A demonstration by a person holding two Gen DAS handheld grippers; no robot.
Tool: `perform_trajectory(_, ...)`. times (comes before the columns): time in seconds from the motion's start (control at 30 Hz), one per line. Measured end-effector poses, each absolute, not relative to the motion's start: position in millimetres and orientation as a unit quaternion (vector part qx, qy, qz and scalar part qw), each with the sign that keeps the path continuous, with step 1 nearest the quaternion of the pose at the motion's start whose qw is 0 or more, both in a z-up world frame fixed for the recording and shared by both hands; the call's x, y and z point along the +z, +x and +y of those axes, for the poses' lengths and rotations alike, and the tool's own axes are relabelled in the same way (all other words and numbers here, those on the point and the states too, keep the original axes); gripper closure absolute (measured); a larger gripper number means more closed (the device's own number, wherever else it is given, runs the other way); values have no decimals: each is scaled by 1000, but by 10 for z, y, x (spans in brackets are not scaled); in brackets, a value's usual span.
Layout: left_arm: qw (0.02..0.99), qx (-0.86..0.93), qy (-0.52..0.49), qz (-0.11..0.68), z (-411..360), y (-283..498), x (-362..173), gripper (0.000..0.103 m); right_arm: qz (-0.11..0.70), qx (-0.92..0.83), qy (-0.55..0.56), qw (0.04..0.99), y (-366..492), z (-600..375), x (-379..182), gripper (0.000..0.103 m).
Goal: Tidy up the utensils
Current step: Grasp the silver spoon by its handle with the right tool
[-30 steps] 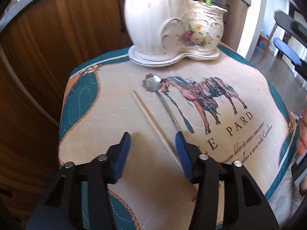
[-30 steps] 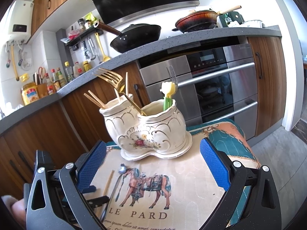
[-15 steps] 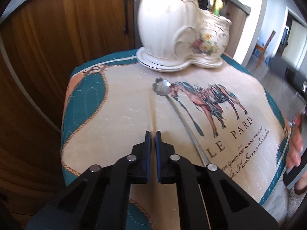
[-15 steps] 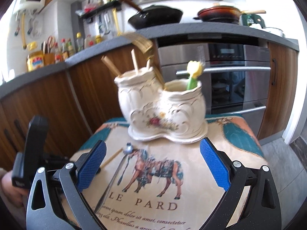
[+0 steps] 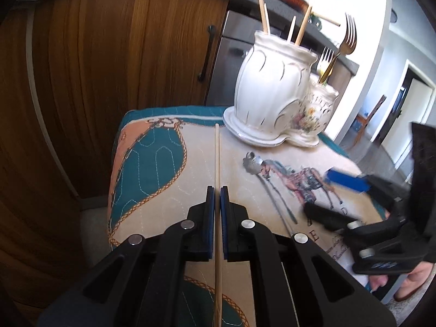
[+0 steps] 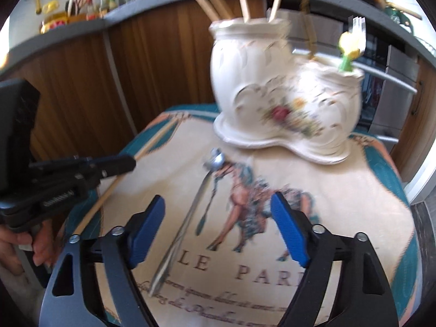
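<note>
Item: chopstick (image 5: 217, 160). Your left gripper (image 5: 217, 200), apart a second ago, is now clamped on it, left of the ceramic holder (image 5: 272, 90), tip toward the holder's base; ready for the holder.
Item: spoon (image 6: 188, 218). Flat on the placemat (image 5: 152, 163), bowl end just in front of the holder. Your right gripper (image 6: 218, 229) has dropped over it, jaws apart but just narrowing, spoon between them, not yet gripped.

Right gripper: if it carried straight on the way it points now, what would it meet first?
Probably the spoon lying on the horse-print cloth, between the open right gripper fingers; depth is unclear.
</note>
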State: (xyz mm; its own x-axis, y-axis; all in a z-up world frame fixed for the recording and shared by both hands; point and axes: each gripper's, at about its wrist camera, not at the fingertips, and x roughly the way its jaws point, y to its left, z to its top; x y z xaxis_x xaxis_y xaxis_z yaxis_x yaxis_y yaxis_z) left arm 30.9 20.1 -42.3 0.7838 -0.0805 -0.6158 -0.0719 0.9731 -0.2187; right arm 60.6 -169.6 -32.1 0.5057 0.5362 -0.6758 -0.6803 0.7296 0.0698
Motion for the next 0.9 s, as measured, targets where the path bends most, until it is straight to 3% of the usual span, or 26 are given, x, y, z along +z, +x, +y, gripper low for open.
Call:
perform_trajectory(0.2, 938, -12, -140, 316, 296, 228, -403, 99, 388, 343, -137, 844, 682, -1412, -455, 47)
perform_trajectory(0.33, 939, -19, -140, 313, 283, 197, -397, 99, 397, 345, -160, 835, 724, -1272, -495, 51)
perform_trajectory(0.5, 940, -23, -138, 312, 279, 187, -404, 99, 400, 360, -161, 827, 772, -1306, -466, 90)
perform_trajectory(0.53, 940, -23, -138, 312, 282, 188, -407, 99, 400, 366, -160, 825, 775, -1337, -465, 94)
perform_trajectory(0.9, 939, -32, -132, 314, 217, 200, -412, 99, 373, 402, -261, 795, 538, -1730, -433, 98)
